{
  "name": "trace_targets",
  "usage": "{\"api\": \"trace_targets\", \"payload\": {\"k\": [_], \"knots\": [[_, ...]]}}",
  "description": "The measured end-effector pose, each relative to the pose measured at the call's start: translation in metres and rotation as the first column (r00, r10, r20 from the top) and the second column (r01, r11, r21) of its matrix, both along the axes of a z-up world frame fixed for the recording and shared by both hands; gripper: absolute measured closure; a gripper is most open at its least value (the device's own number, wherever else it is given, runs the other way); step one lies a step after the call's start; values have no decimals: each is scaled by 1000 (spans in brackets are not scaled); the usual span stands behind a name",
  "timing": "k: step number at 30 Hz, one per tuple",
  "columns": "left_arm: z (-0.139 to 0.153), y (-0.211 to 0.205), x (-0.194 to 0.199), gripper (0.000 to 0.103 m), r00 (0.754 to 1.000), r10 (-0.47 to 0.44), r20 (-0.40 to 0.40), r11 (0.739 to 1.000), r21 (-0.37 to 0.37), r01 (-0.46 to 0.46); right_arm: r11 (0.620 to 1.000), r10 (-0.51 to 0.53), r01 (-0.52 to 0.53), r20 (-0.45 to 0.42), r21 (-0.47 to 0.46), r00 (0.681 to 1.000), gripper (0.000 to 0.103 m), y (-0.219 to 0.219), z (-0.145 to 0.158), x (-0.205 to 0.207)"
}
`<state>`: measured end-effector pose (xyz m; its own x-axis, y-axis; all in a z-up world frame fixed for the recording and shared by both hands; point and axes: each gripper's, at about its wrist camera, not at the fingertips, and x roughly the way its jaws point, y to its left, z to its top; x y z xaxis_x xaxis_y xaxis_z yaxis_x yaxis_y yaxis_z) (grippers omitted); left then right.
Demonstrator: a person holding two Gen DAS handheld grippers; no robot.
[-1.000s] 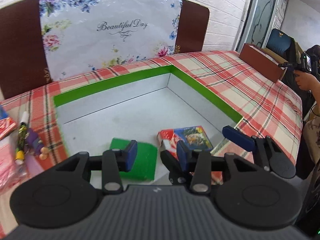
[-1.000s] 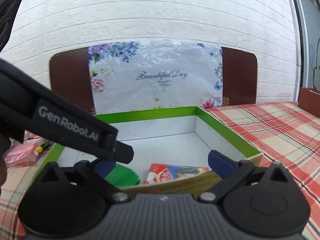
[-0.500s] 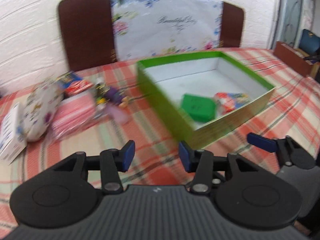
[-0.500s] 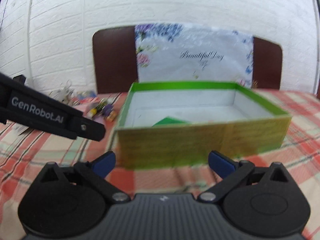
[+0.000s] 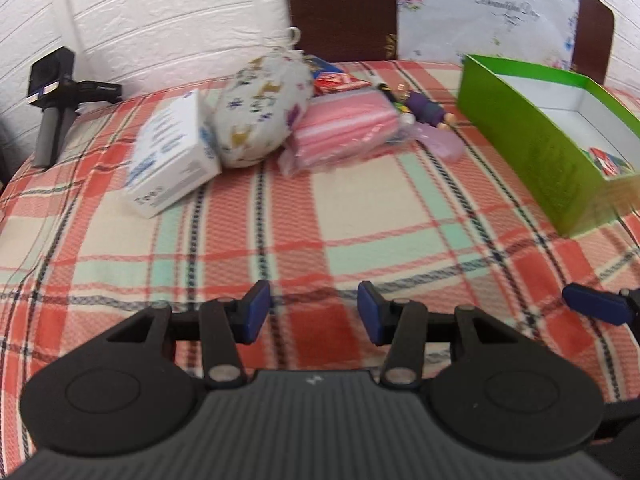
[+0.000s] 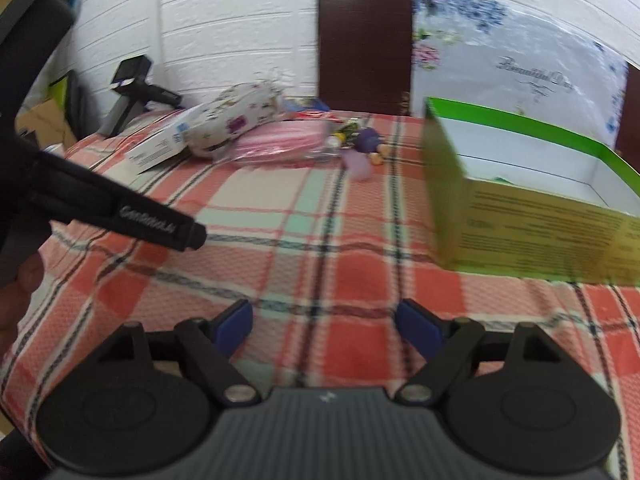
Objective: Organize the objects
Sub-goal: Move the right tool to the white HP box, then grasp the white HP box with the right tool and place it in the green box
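From the left wrist view, the left tool (image 5: 314,312) hangs released over the red, cream and mint plaid cloth of the worktop (image 5: 360,208), its blue pads apart with nothing between them. Far back lies a cluster: a white cardboard carton with blue print (image 5: 172,160), tilted and leaning on a rounded white fabric pouch with small coloured patterns (image 5: 260,108), then a pink striped pack in clear wrapping (image 5: 344,130), and a small purple figure (image 5: 428,112) beside it; the items behind the pouch are mostly hidden and too blurred to name. On the right stands the open green cardboard box with a white inside (image 5: 532,152), cut off by the frame edge, with only a corner of a red printed packet (image 5: 608,160) showing in it. A blue pad of the right tool (image 5: 592,308) pokes in at the far right. In the right wrist view, the right tool (image 6: 326,330) is likewise released and empty above the cloth, well apart from the cluster. The green box (image 6: 532,236) sits near on the right, its front wall blurred and its contents hidden behind it. A black bar of the left tool (image 6: 120,212) crosses the left side, lettering smeared. A black camera on a small stand (image 6: 130,92) stands by the wall.
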<state>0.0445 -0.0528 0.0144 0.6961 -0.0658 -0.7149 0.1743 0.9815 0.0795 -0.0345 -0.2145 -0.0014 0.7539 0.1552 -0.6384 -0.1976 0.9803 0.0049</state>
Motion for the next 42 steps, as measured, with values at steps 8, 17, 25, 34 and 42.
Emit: {"api": "trace_targets", "payload": {"k": [8,17,25,34,42], "knots": [[-4,56,12,49,992,125,13,991,-49,-124,994,109,-109,-9,-8,994,19,49,1,21],[-11,168,22,45,909,396,132,918,-72,-389,965,261,-261,14,-10,965,40,119,16,75],[-19,216,-3,37,868,445,220,881,-283,-380,968,252,-248,145,-45,957,19,176,42,141],[-26,228,0,28,871,435,227,867,-367,-337,910,248,-181,139,-373,959,10,237,-7,176],[-25,226,0,28,873,431,228,871,-358,-336,937,305,-292,43,-190,951,21,180,-4,104]]}}
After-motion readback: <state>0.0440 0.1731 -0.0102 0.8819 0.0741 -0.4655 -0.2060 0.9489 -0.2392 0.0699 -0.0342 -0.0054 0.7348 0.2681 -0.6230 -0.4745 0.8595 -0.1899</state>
